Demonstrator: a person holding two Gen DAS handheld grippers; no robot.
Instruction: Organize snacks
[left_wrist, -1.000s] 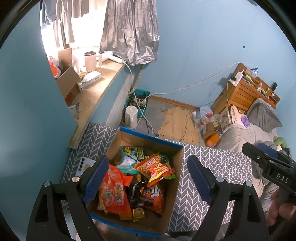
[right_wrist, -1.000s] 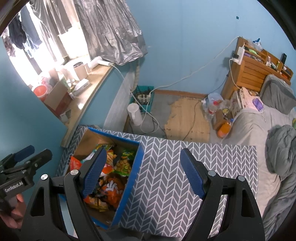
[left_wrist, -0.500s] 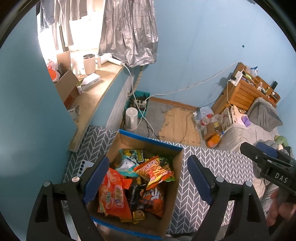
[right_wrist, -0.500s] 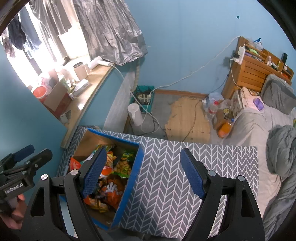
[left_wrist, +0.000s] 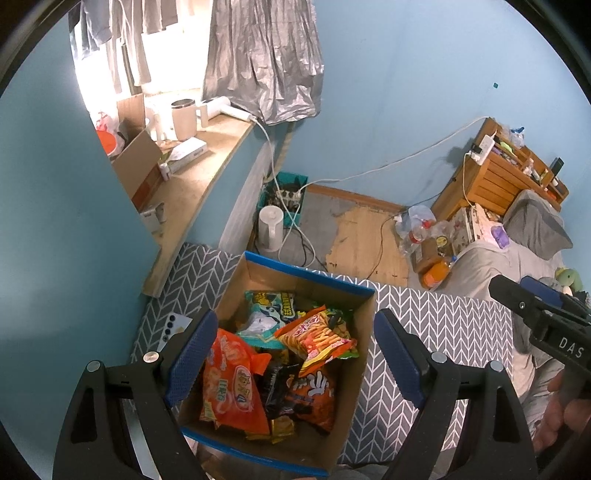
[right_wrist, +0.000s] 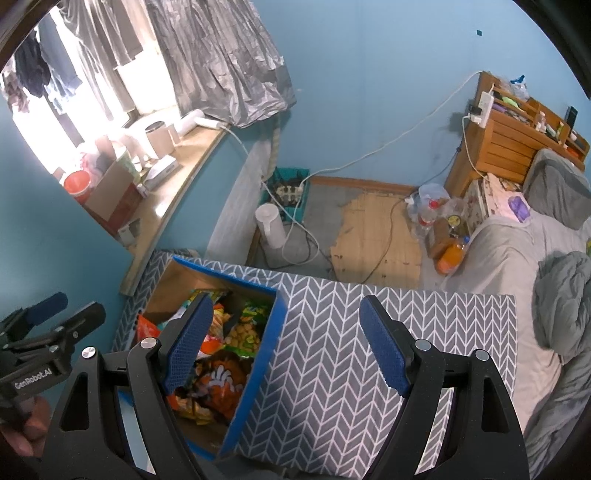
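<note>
Cardboard box (left_wrist: 325, 291): brown inside, blue rim and outer wall.
Tablecloth (right_wrist: 332, 332): grey with white chevron pattern.
Large snack bag (left_wrist: 232, 387): orange-red.
Upper snack bag (left_wrist: 269, 306): teal with yellow lettering.
Stick-snack bag (left_wrist: 317, 332): orange and red, green edge.
Lower snack bag (left_wrist: 312, 395): orange and black, white marks.
Gripper pads (left_wrist: 190, 360): blue, cross-hatched, on black frames.
Wall (left_wrist: 388, 92): light blue.
Curtain (left_wrist: 262, 59): silver-grey.

left gripper (left_wrist: 291, 354): jaws wide apart, nothing held, tilted downward | right gripper (right_wrist: 291, 345): jaws wide apart, nothing held, tilted downward
</note>
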